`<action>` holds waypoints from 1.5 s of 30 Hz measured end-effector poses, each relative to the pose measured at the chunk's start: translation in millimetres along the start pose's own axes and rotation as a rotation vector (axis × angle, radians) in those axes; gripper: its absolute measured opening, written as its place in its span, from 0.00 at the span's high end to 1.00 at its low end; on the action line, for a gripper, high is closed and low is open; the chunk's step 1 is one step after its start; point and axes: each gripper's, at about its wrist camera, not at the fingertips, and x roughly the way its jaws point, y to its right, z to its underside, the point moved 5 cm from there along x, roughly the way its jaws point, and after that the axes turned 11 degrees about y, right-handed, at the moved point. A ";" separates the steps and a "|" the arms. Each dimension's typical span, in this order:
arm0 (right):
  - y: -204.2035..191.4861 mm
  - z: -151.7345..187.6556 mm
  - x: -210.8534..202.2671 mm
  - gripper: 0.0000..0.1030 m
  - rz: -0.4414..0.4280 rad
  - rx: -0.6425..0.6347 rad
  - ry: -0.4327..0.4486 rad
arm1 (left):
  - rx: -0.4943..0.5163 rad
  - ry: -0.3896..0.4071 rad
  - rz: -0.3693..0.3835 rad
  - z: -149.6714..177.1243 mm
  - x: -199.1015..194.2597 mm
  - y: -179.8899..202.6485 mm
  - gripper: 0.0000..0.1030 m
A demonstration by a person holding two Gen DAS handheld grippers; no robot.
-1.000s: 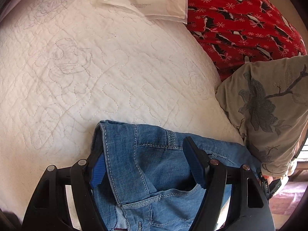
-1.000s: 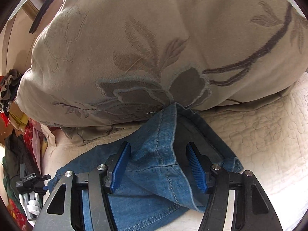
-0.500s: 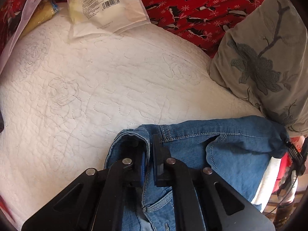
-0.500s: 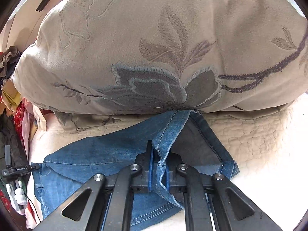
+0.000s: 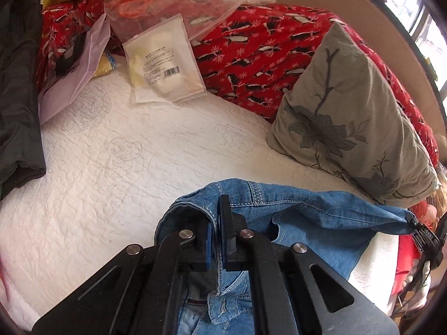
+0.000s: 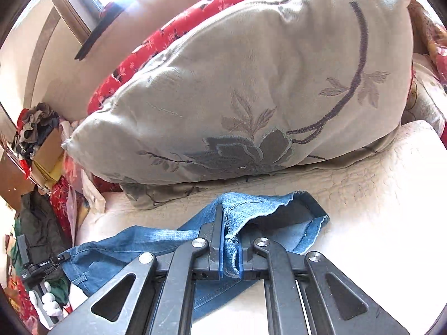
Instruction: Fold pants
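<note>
Left wrist view: left gripper [image 5: 216, 231] fingers pinching pants [image 5: 301, 223] waistband at bed's [image 5: 139, 167] near edge; far quilt open; packet [image 5: 163, 64] label unreadable. Right gripper [image 6: 229, 247] pinching hem beside pillow [image 6: 251, 83].

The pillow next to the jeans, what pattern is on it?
The pillow is beige with an embroidered grey flower and dark branch, clearest in the right wrist view.
</note>
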 end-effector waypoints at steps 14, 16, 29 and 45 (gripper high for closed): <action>28.9 83.9 -199.6 0.95 -0.148 0.169 0.086 | -0.117 0.092 0.110 63.8 -122.5 -1.5 0.98; 44.1 114.1 -223.6 0.95 -0.145 0.205 0.076 | -0.144 0.068 0.119 83.6 -129.4 -11.3 0.97; 117.8 264.9 -261.6 0.89 0.039 0.363 -0.087 | -0.282 -0.275 0.030 232.9 -103.8 -89.2 0.93; 121.8 264.5 -277.5 0.63 0.066 0.450 -0.057 | -0.333 -0.237 0.106 233.1 -129.6 -60.0 0.83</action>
